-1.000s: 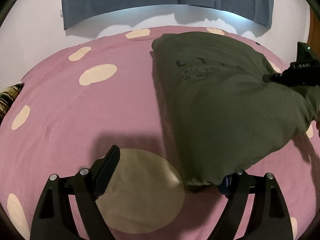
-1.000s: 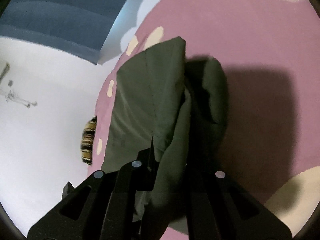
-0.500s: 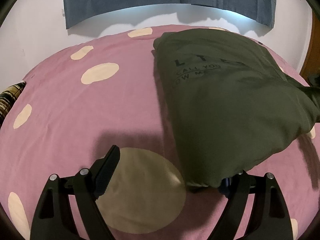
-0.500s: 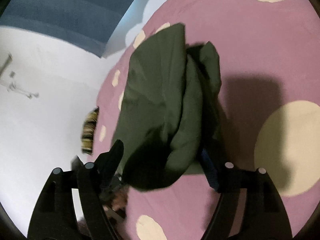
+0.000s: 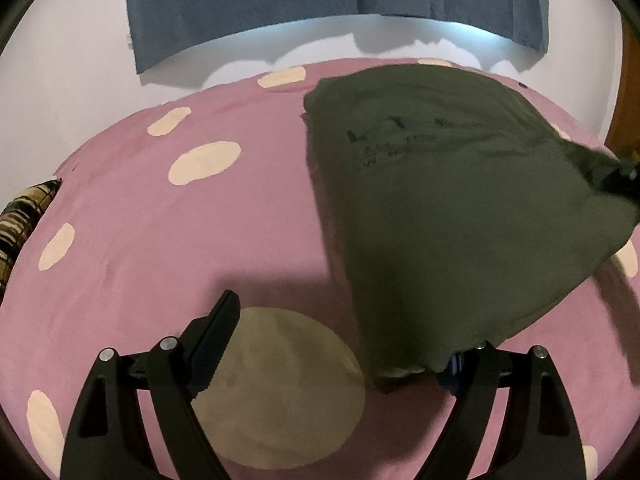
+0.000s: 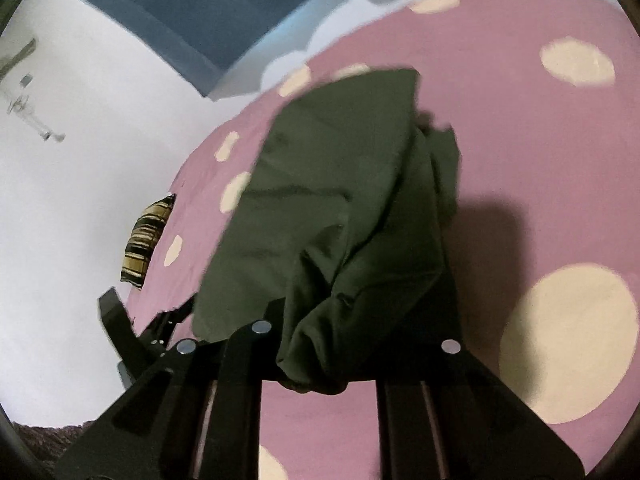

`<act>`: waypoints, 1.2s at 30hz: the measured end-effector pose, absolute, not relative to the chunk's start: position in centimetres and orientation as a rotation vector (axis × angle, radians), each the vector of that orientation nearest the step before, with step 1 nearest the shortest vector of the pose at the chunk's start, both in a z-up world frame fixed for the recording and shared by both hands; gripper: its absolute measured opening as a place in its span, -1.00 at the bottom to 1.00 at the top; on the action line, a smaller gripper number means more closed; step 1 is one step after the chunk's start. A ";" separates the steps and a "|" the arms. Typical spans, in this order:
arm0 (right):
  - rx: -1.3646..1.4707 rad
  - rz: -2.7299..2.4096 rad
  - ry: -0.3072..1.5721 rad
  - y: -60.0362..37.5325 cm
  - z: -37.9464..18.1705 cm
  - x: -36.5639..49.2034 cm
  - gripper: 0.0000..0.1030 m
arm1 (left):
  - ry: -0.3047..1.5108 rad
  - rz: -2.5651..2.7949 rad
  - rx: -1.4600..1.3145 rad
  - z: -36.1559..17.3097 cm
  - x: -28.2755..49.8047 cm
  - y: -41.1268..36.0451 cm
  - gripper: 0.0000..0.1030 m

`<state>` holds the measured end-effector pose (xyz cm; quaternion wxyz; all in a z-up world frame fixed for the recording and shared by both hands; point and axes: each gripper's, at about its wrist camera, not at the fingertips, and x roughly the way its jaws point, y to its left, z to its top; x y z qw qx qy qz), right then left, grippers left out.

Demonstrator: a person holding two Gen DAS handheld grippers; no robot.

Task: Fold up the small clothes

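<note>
A pink bed cover [image 5: 160,248] with big cream dots holds a dark green shirt [image 5: 448,208] (there is writing on it), and the left gripper [image 5: 340,340] has its fingers spread wide at the shirt's near corner, while the right gripper [image 6: 332,344] pinches the shirt's bunched edge.

The shirt [image 5: 460,216] lies on the bed [image 5: 192,240], and behind the bed a curtain [image 5: 320,0] hangs on the wall [image 5: 60,80].
</note>
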<state>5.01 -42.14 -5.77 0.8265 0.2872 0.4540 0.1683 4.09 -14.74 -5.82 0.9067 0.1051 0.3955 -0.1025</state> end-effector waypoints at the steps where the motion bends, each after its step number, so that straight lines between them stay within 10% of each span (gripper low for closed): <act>1: 0.653 0.359 0.984 -42.7 -7.4 5.1 -0.76 | 0.826 -0.217 0.212 -6.0 4.2 -14.7 0.64; 26: 0.979 0.456 0.918 -47.4 -13.1 2.5 -0.60 | 0.906 -0.271 0.133 -7.0 5.4 -13.9 0.70; 36: 0.937 0.410 0.921 -49.2 -11.1 -0.7 0.01 | 0.941 -0.396 0.076 -6.4 4.1 -11.9 0.66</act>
